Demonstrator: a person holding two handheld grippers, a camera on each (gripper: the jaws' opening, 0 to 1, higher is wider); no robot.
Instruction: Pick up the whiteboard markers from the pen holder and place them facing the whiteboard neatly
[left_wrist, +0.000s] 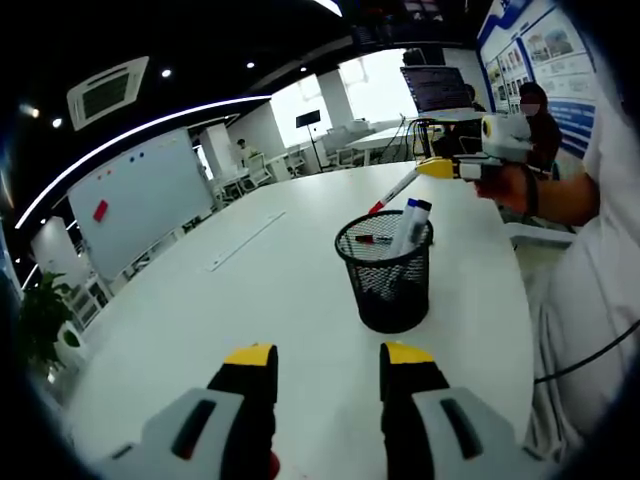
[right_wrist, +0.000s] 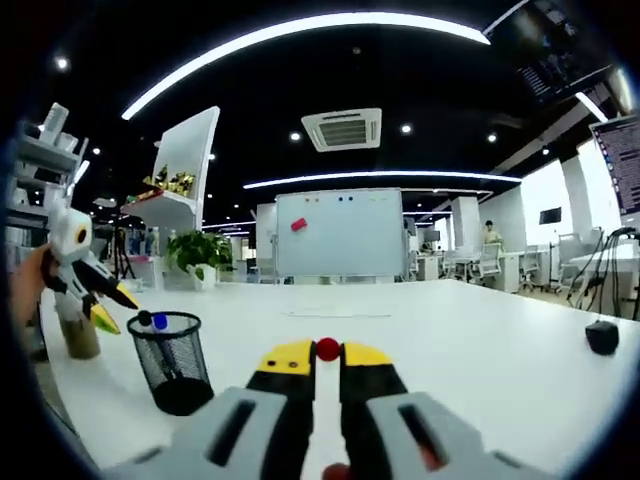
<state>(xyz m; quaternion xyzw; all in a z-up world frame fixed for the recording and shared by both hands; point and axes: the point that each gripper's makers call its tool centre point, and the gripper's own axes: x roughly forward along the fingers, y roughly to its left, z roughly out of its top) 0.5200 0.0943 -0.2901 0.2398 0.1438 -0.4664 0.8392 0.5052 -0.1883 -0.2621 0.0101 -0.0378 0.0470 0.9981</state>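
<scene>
A black mesh pen holder (left_wrist: 388, 275) stands on the white table (left_wrist: 250, 300), with blue-capped and black-capped markers (left_wrist: 412, 222) upright in it and a red one lying across its rim. My left gripper (left_wrist: 327, 365) is open and empty, a short way in front of the holder. Above and beyond the holder, my right gripper (left_wrist: 440, 168) is shut on a red-capped marker (left_wrist: 400, 187). In the right gripper view the marker's red cap (right_wrist: 327, 349) sits between the shut jaws and points toward the whiteboard (right_wrist: 340, 232). The holder (right_wrist: 172, 360) and left gripper (right_wrist: 112, 308) are at the left.
A long thin strip (left_wrist: 245, 240) lies on the table toward the whiteboard (left_wrist: 140, 200). A small black object (right_wrist: 601, 337) sits on the table at the right. The person's hand (left_wrist: 510, 185) and white sleeve border the right side. Chairs and desks stand beyond.
</scene>
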